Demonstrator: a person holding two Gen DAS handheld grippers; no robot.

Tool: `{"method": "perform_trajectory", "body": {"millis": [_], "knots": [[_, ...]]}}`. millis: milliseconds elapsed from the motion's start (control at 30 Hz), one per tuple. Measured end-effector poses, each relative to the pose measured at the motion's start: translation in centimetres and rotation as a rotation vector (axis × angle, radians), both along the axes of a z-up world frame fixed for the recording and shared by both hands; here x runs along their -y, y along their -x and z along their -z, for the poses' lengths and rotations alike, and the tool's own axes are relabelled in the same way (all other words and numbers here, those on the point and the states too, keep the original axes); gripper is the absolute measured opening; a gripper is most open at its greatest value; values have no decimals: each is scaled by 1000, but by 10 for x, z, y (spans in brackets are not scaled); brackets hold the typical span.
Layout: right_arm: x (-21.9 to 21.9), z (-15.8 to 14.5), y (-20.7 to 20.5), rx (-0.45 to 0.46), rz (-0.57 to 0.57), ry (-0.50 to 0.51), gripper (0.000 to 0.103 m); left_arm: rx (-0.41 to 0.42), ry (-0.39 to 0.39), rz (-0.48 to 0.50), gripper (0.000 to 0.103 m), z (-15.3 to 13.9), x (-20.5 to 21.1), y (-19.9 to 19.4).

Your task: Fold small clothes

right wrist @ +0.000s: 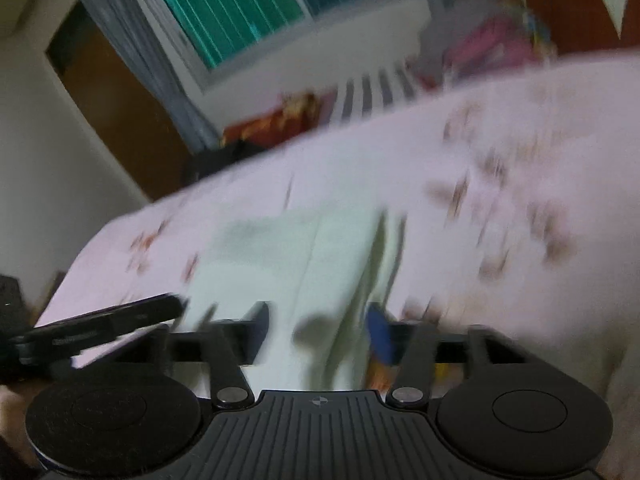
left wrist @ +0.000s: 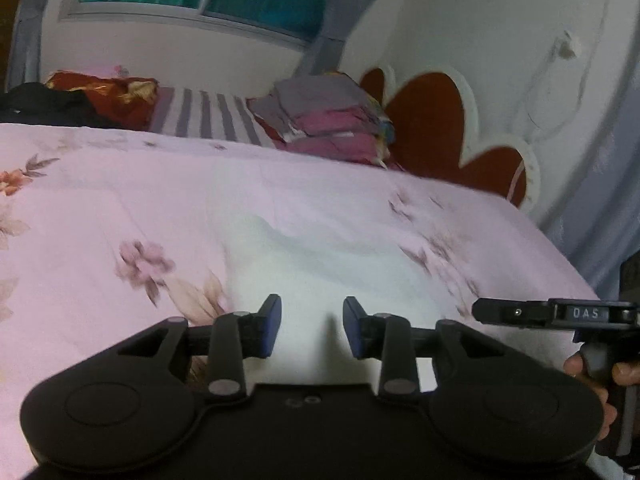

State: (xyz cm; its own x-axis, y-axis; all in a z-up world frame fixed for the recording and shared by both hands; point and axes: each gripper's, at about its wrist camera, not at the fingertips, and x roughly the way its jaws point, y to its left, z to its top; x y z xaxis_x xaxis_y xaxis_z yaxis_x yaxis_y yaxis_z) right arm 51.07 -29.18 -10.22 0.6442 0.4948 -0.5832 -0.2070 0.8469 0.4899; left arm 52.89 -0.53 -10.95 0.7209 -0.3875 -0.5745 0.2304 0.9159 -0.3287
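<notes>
A pale white-green small garment (left wrist: 320, 256) lies flat on the pink floral bedspread (left wrist: 100, 208). My left gripper (left wrist: 312, 328) is open and empty, just above the garment's near edge. In the right wrist view, blurred by motion, the same garment (right wrist: 288, 252) lies ahead with a fold line down it. My right gripper (right wrist: 320, 332) is open and empty over the garment's near edge. The right gripper's body (left wrist: 560, 314) shows at the right of the left wrist view, and the left gripper's body (right wrist: 100, 320) at the left of the right wrist view.
A stack of folded pink and grey clothes (left wrist: 328, 120) sits at the bed's far end by a red and white headboard (left wrist: 432, 128). A striped pillow (left wrist: 208, 116), a red cushion (left wrist: 104, 92) and dark clothing (left wrist: 44, 104) lie at the back left. The bed's right edge (left wrist: 568, 264) drops off.
</notes>
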Motion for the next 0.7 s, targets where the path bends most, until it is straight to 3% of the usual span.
{"method": "perform_trajectory", "body": {"millis": [67, 133, 200, 367, 400, 433, 533, 600, 700], "knots": [[7, 6, -21, -23, 28, -62, 53, 1, -3, -2, 33, 1, -4, -15], [8, 18, -47, -61, 55, -97, 36, -14, -8, 13, 33, 7, -5, -31], [7, 28, -68, -97, 60, -124, 36, -37, -14, 27, 33, 13, -4, -40], [-2, 43, -95, -148, 84, -51, 36, -50, -18, 44, 33, 25, 0, -45], [-5, 43, -96, -141, 65, -41, 26, -37, -28, 54, 33, 25, 2, -44], [-7, 42, -96, -132, 32, -42, 6, -22, -52, 71, 33, 25, 6, -43], [-6, 25, -78, 3, 42, 8, 5, 13, -109, 131, 37, 24, 24, -43], [-2, 19, -63, 69, 56, 32, 5, -11, -149, 129, 40, 30, 31, -52], [-7, 39, -72, -13, 27, 98, 5, -71, -112, 94, 38, 28, 26, -62]]}}
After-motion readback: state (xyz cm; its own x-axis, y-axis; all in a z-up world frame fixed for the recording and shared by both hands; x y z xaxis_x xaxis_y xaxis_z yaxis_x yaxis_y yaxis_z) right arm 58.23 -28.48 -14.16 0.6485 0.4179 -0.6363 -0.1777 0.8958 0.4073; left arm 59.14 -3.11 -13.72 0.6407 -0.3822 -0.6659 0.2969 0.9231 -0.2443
